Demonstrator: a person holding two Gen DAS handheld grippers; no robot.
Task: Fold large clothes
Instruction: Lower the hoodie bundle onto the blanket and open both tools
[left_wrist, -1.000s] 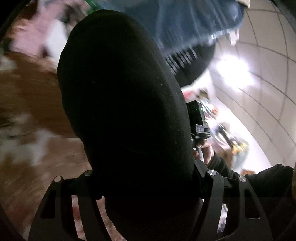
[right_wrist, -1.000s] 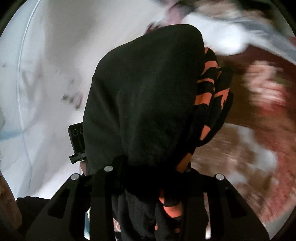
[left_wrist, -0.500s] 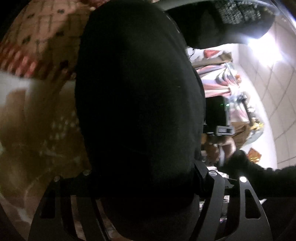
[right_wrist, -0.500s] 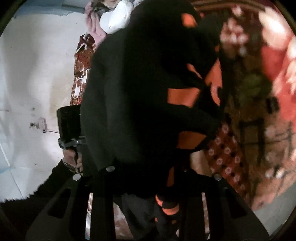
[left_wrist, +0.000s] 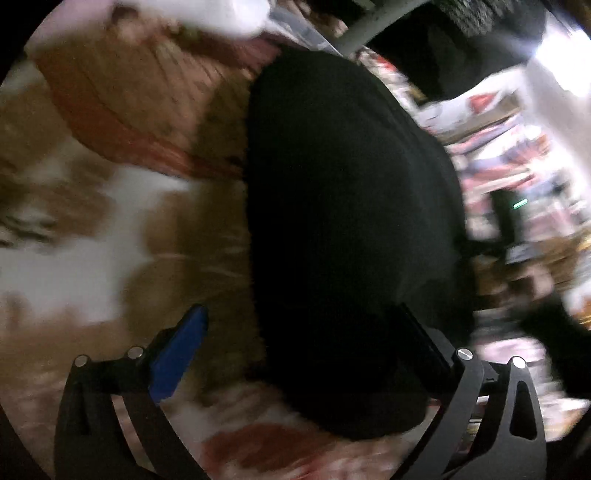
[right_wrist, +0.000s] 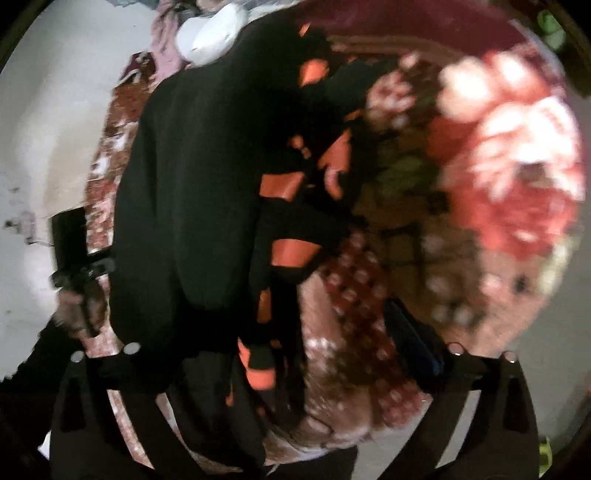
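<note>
A large black garment with orange patches hangs in front of both cameras. My left gripper is open: its blue-padded left finger stands bare and apart, and the cloth drapes against the right finger. My right gripper is open too: the cloth lies over the left finger, and the right finger is bare and wide apart. The frames are blurred by motion.
A floral red, brown and white bedspread lies below, also in the left wrist view. A white pillow and pink cloth sit at the bed's far end. A white wall is to the left. Cluttered shelves are on the right.
Both grippers have opened: they were shut on the black garment, and now the fingers stand wide apart with the cloth slipping to one side. Both cameras have swung toward the bed.
</note>
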